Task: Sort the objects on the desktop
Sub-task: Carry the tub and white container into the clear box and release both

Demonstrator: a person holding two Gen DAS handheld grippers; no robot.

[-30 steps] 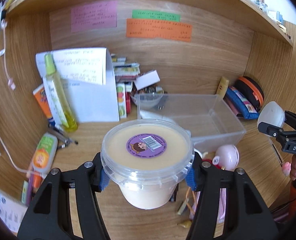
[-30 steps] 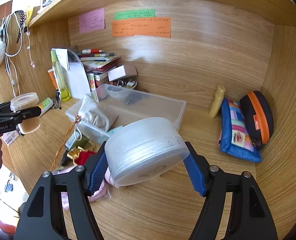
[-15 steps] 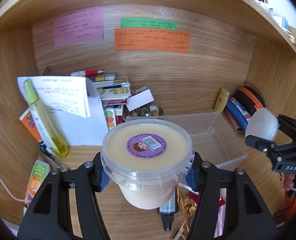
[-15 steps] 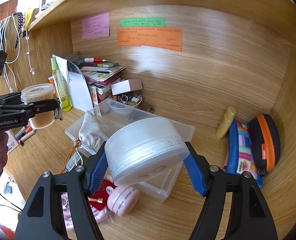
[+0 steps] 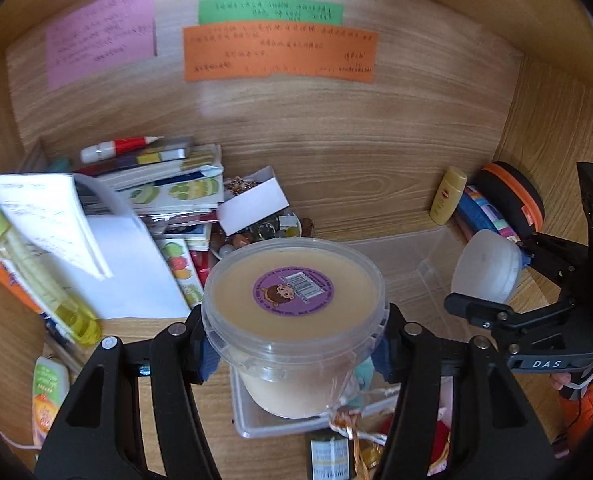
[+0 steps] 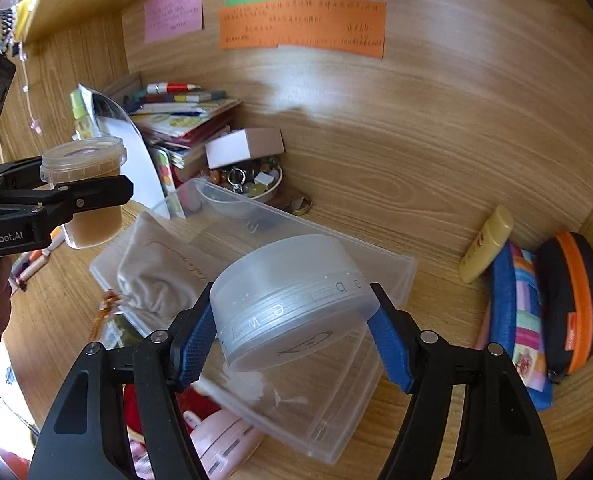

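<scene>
Left gripper (image 5: pixel 294 354) is pinching a lidded tub of beige paste (image 5: pixel 294 308), holding it in the air over the near end of the clear plastic bin (image 6: pixel 392 276). Right gripper (image 6: pixel 292 340) is clamping a frosted round jar (image 6: pixel 292 300), tilted, above the same bin. A grey cloth pouch (image 6: pixel 156 268) is lying inside the bin.

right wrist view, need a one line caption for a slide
Right gripper holds a frosted jar above the clear bin; left gripper holds a tan tub.
</scene>
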